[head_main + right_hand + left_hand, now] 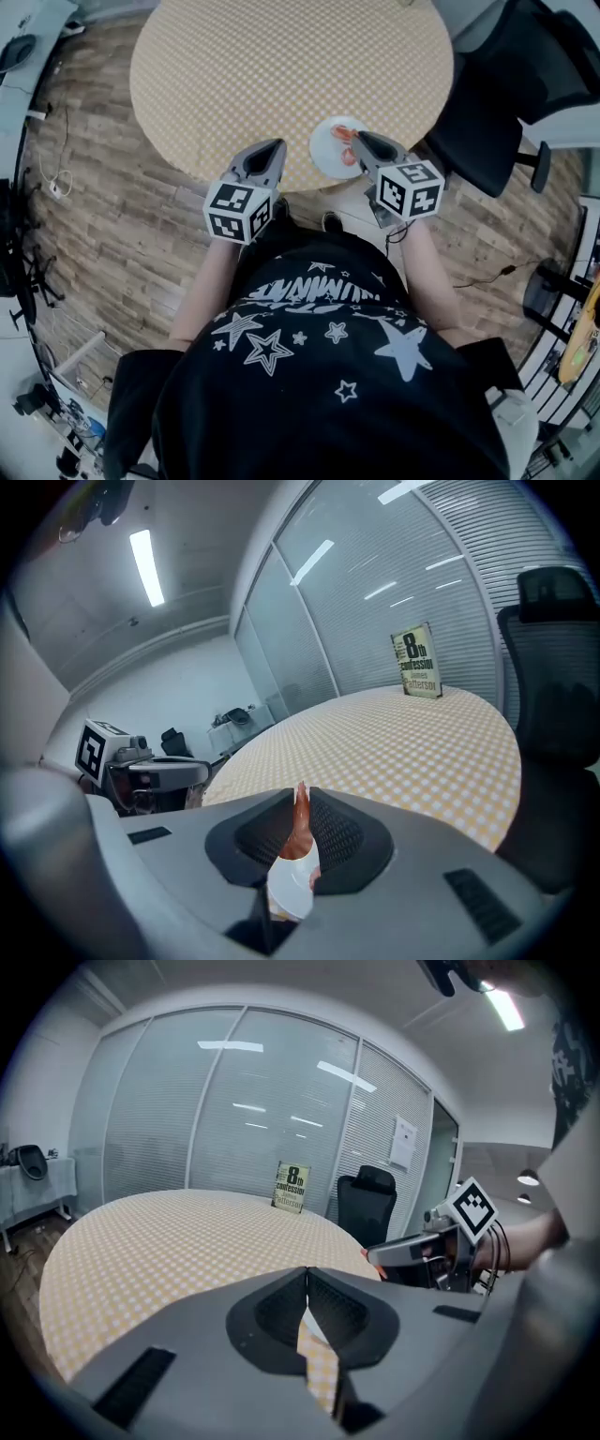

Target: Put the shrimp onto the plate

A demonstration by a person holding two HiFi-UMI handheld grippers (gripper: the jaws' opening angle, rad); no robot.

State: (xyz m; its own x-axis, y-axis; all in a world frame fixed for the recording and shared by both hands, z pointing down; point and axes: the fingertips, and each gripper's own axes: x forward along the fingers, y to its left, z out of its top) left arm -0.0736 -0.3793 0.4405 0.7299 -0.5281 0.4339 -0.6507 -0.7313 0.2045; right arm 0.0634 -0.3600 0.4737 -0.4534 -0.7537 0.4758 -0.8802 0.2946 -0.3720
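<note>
plate (323, 152): white, on the near edge of the checked table (234, 75).
shrimp (300, 829): orange, pinched upright between the right gripper's jaws, directly over the plate; contact with the plate cannot be told.
right gripper (360, 140): jaws narrowed onto the shrimp, tips above the plate's right part.
left gripper (277, 146): jaws pressed together with nothing between them, just left of the plate, over the table edge.
book (292, 1188): upright, far across the table from the plate.
chair (478, 122): black, right of the plate, off the table.
</note>
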